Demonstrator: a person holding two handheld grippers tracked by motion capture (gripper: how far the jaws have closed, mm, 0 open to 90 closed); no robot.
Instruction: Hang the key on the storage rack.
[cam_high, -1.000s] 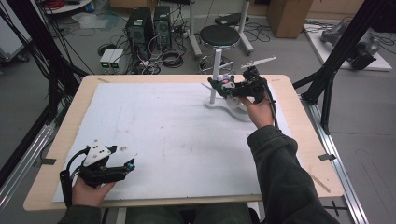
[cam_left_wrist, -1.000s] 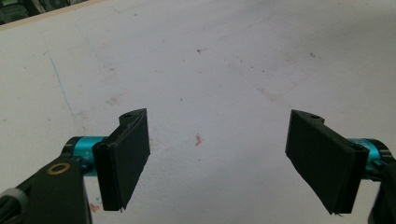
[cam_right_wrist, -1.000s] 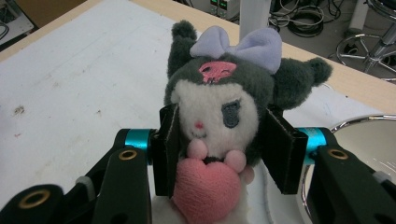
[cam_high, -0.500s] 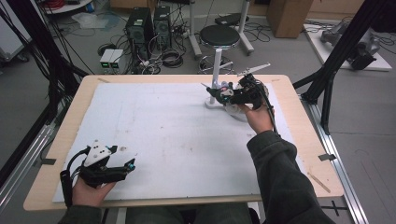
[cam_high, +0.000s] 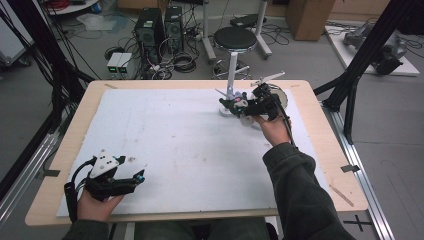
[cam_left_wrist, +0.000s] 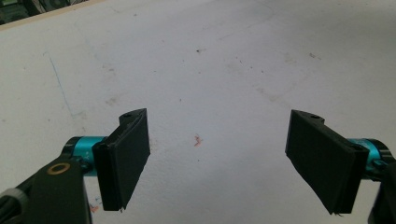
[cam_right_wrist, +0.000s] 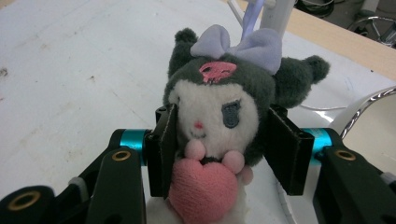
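Note:
A dark grey plush toy (cam_right_wrist: 219, 107) with a white face, a lilac bow and a pink heart sits between the jaws of my right gripper (cam_right_wrist: 219, 154). Both pads still touch its cheeks, and the jaws have just been opening a little. In the high view the right gripper (cam_high: 235, 104) holds the plush toy (cam_high: 242, 103) low at the foot of a white stand (cam_high: 231, 70) at the table's far right. My left gripper (cam_high: 137, 176) rests near the front left edge, open, with only the bare white mat (cam_left_wrist: 210, 70) between its jaws (cam_left_wrist: 217, 158).
The white stand has thin arms (cam_high: 267, 78) branching off its post. A round metal-rimmed dish (cam_right_wrist: 369, 109) lies just right of the plush. The white mat (cam_high: 175, 135) covers most of the wooden table (cam_high: 320, 150). A stool and computer cases stand beyond the far edge.
My right gripper has shifted slightly left and lower with the plush toy, down to the stand's base. The left gripper has stayed where it was.

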